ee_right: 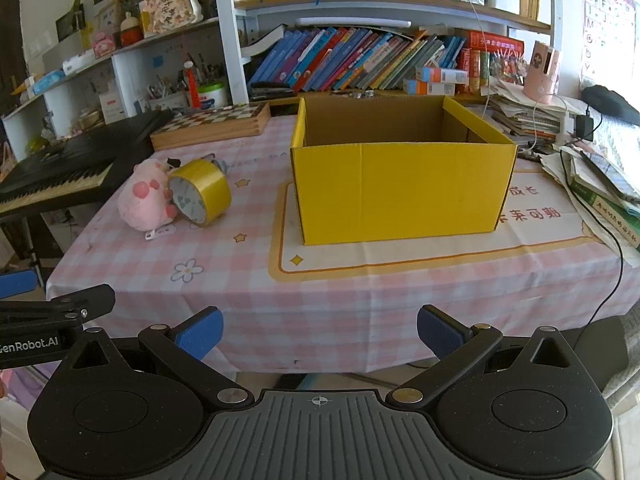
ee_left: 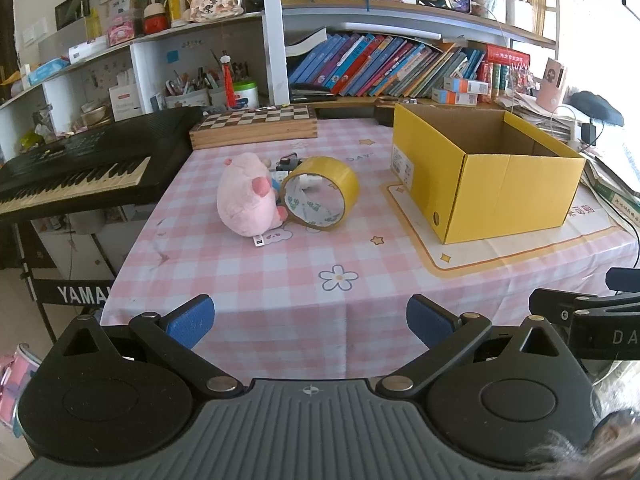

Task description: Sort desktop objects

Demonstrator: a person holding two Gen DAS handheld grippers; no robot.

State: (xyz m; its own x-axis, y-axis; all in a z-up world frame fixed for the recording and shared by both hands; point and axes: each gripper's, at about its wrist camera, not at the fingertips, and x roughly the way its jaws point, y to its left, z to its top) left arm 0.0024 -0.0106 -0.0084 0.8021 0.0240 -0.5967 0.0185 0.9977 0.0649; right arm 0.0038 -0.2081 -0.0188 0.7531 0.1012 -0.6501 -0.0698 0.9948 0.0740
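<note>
Yellow packing-tape roll (ee_left: 320,192) is leaning against pink plush pig (ee_left: 248,196); both grippers (ee_left: 310,320) (ee_right: 318,332) are hovering agape, empty; lifting pig risks rolling it off.

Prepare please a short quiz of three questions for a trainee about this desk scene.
1. True or false: the yellow box has its top open.
2. Which thing touches the pink plush pig? A) the chessboard B) the roll of yellow tape C) the keyboard
3. Fill in: the left gripper and the right gripper are both ____, holding nothing.

Key: 1 true. 2 B. 3 open.
</note>
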